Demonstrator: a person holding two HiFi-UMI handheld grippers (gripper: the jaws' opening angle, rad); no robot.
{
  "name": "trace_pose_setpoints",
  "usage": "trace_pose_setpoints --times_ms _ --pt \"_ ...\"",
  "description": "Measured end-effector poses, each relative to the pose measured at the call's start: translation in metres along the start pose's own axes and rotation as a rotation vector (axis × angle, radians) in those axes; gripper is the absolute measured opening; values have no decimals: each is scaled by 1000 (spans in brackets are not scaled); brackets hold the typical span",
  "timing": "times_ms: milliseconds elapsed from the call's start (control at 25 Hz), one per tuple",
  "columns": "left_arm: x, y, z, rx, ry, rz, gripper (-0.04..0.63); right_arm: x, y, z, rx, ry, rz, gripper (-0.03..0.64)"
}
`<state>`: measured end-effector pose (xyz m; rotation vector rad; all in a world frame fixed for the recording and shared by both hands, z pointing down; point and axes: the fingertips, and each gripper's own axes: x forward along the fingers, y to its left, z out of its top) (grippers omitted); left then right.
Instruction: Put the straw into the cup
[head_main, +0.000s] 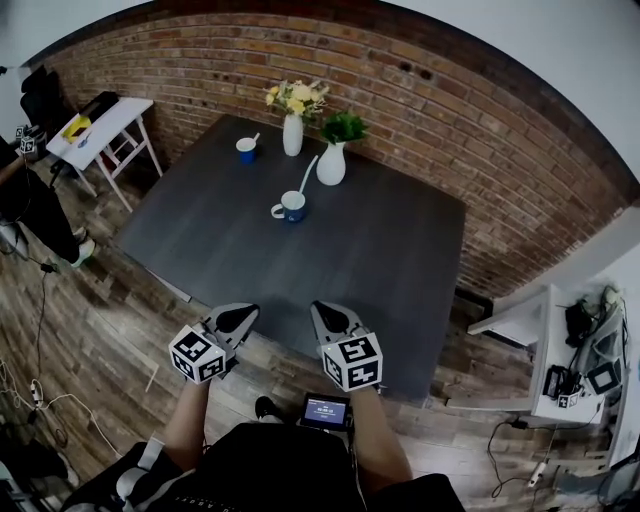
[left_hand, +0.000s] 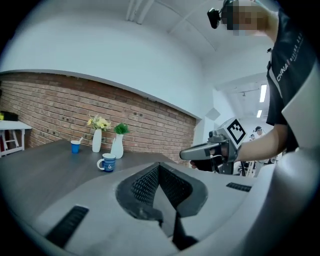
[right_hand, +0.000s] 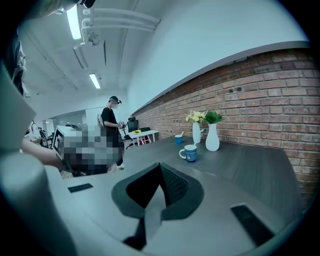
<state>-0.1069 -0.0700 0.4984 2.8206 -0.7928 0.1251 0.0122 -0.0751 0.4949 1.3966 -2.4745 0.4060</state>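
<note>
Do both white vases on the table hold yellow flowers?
No, only the slim vase holds yellow flowers; the rounder vase holds green leaves.

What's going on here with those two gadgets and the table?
A person at the near edge of a dark table holds a left gripper and a right gripper, both shut and empty. Farther back on the table are a blue-and-white mug with a white straw leaning in it, a small blue cup, a flower vase and a leafy vase. Neither gripper touches any of them.

Office/lab: brick wall (head_main: 400, 90), desk (head_main: 118, 112), strip lts (right_hand: 74, 22).
</note>
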Motion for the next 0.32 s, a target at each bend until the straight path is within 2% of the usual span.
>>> trace_pose_setpoints --times_ms 320 --pt "35 -13 17 3 -14 -13 3 -14 -34 13 -12 -21 12 6"
